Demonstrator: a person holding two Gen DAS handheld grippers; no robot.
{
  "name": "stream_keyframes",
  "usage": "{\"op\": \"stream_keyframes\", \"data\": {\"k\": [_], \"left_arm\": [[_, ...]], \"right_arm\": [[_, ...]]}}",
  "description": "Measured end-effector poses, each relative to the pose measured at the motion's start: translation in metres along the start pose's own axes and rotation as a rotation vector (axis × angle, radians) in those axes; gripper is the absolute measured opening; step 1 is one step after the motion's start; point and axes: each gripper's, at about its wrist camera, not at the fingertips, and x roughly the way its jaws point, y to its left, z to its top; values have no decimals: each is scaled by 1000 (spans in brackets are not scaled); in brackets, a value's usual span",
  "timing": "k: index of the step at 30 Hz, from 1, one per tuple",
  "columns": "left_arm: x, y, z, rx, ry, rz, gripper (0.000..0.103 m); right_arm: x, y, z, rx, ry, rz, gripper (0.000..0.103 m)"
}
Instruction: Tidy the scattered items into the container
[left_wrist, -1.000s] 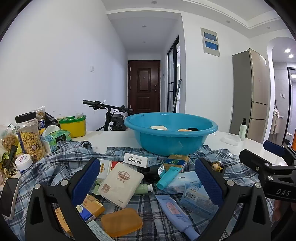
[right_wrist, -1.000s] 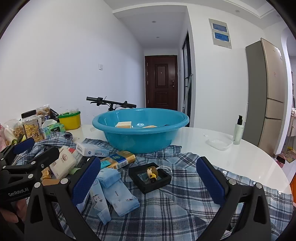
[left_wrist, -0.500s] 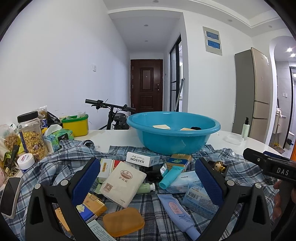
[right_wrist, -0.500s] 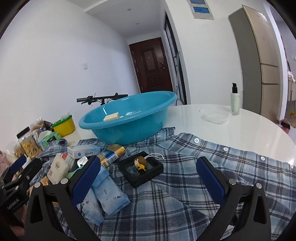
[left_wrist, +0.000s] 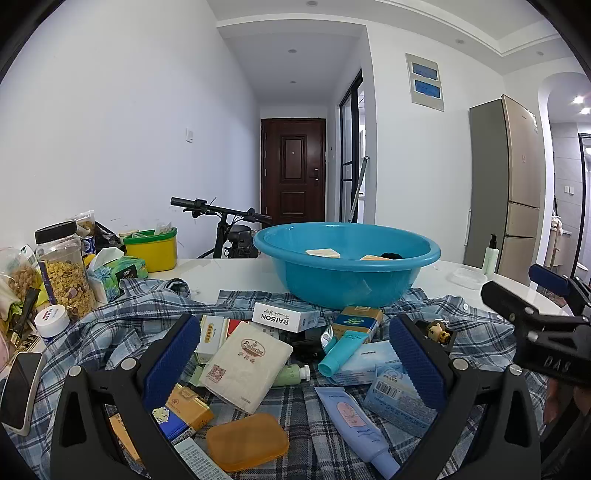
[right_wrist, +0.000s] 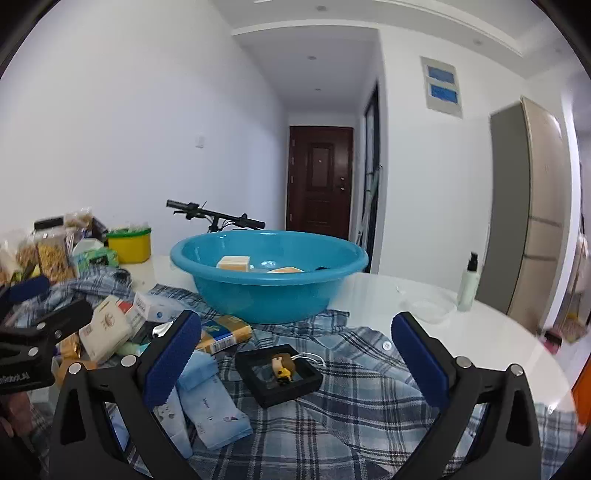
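Note:
A blue basin (left_wrist: 347, 273) (right_wrist: 269, 284) stands on the white table behind a plaid cloth (right_wrist: 369, 398) and holds a few small items. Scattered on the cloth are a cream tissue pack (left_wrist: 247, 365), a RAISON box (left_wrist: 284, 317), a teal tube (left_wrist: 341, 349), an orange soap case (left_wrist: 247, 441) and light-blue packs (right_wrist: 210, 410). My left gripper (left_wrist: 293, 363) hangs open over this pile, holding nothing. My right gripper (right_wrist: 295, 363) is open above a black box with a small figure (right_wrist: 279, 373).
Jars of cereal (left_wrist: 64, 269), a yellow tub (left_wrist: 151, 249), a tissue box (left_wrist: 118, 271) and a phone (left_wrist: 18, 391) crowd the left side. A pump bottle (right_wrist: 468, 282) and clear dish (right_wrist: 428, 306) stand on the bare table at right. A bicycle (left_wrist: 221, 225) is behind.
The right gripper tilted and swung, then came back level, closer to the black box. The left gripper has barely moved; both stay open.

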Motion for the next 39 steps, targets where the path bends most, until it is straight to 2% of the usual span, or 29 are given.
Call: {"op": "stream_keyframes", "data": {"k": [6,10,13,16,20,39], "left_arm": [[0,0,-1,-7,7,10,103],[1,0,0,-13,19,15,103],[-1,-1,0,-13,10,25,103],[-4,-2,0,-7,-2,33,103],[-2,-1,1,-18,8,50,103],[-2,-4,1,-7,2,37,103]], "right_arm": [[5,10,0,-44,23,-35,103],[13,-5,-3,27,85,-79,103],[8,-14,-3,71,67,-100,103],[7,-11,-3,55,64,-116,103],[7,-12,-3,57,66,-113,103],[10,-10,-2,56,88,-113,103]]}}
